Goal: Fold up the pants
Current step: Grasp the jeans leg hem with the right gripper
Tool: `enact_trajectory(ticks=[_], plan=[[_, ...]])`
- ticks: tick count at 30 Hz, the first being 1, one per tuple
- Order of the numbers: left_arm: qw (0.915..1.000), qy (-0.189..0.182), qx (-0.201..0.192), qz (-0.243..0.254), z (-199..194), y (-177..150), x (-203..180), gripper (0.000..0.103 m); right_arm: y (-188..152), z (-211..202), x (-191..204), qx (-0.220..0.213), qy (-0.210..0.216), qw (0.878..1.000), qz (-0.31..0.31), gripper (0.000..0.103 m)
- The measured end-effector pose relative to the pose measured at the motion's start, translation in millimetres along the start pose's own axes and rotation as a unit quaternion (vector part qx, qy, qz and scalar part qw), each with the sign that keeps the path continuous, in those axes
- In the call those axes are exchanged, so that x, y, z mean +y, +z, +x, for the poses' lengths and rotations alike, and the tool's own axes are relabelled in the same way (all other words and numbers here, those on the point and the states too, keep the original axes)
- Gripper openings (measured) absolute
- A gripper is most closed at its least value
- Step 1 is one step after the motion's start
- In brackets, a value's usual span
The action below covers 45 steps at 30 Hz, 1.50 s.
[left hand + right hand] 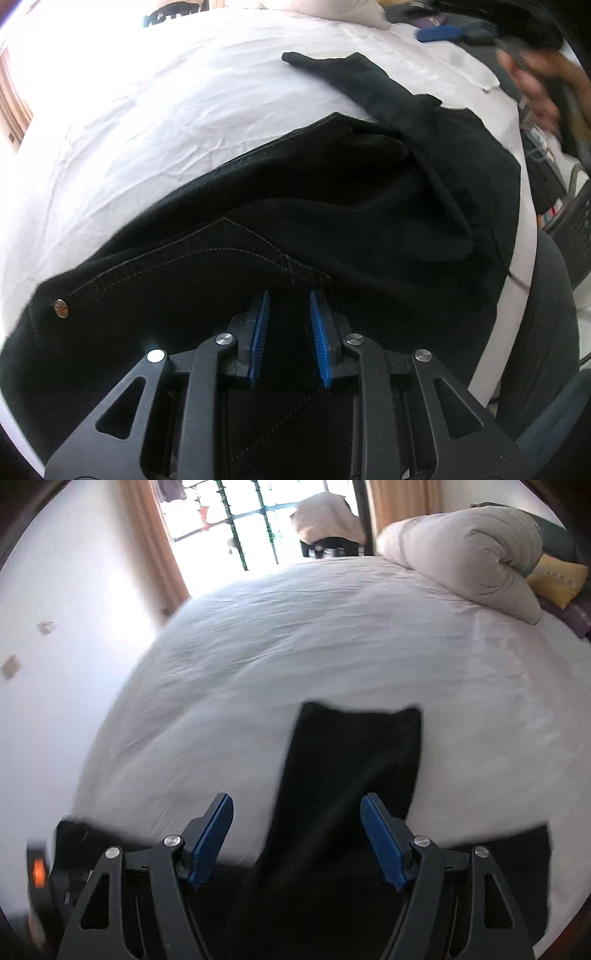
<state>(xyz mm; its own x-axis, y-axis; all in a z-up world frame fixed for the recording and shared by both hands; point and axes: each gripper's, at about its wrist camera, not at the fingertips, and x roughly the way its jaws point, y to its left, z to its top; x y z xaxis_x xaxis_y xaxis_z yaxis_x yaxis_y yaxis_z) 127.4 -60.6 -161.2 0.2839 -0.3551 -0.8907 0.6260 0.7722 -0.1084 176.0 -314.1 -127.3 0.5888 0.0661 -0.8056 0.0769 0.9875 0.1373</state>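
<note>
Black pants (332, 206) lie spread on the white bed sheet (147, 110), waistband with a metal button (61, 308) nearest me. My left gripper (288, 321) points down at the waist, its blue pads (260, 332) close together with black fabric pinched between them. In the right wrist view a black pant leg (351, 760) stretches away over the sheet (258, 646). My right gripper (297, 797) hovers above that leg, jaws wide apart and holding nothing. The view is motion-blurred. A blurred hand (535, 85) shows at the left view's upper right.
A rolled pale duvet (480, 554) and a yellow pillow (557, 579) sit at the bed's far right. A window (258, 524) with curtains is beyond the bed, a white wall (55, 609) to its left. A person's dark-clad leg (546, 314) stands by the bed edge.
</note>
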Motion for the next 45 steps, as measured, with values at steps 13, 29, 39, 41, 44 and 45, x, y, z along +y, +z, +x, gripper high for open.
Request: enact_trajectory(ticks=[13,29,39,41,44,45], plan=[[0.9992,-0.017,-0.034,-0.014,5.7,-29.3,9.2,0.022,45.3,134.8,35.5,0.076,-0.122,0.987,-0.075,0.074],[0.999,-0.014,-0.04,-0.015,2.5,-32.9,10.3,0.023,58.4,170.5,-1.8,0.132,-0.079,0.988,-0.004,0.014],[0.9994,-0.004,-0.028,-0.022,3.9,-25.9,-0.4,0.023,50.5,61.7,-47.6,0.007,-0.029,0.997,0.072,0.006],[0.9988,-0.012,-0.026,-0.04,-3.6,-16.9,1.2,0.023,43.9,32.6,-62.6,-0.021,-0.022,0.995,0.092,0.006],[0.998,-0.003,-0.056,-0.027,-23.4,1.2,-2.4,0.023,27.3,-7.4,-90.0,-0.058,-0.014,0.99,0.125,0.005],[0.9977,0.004,-0.067,-0.011,-29.8,9.7,-5.6,0.023,20.7,-19.2,-97.2,-0.068,-0.012,0.988,0.135,0.005]])
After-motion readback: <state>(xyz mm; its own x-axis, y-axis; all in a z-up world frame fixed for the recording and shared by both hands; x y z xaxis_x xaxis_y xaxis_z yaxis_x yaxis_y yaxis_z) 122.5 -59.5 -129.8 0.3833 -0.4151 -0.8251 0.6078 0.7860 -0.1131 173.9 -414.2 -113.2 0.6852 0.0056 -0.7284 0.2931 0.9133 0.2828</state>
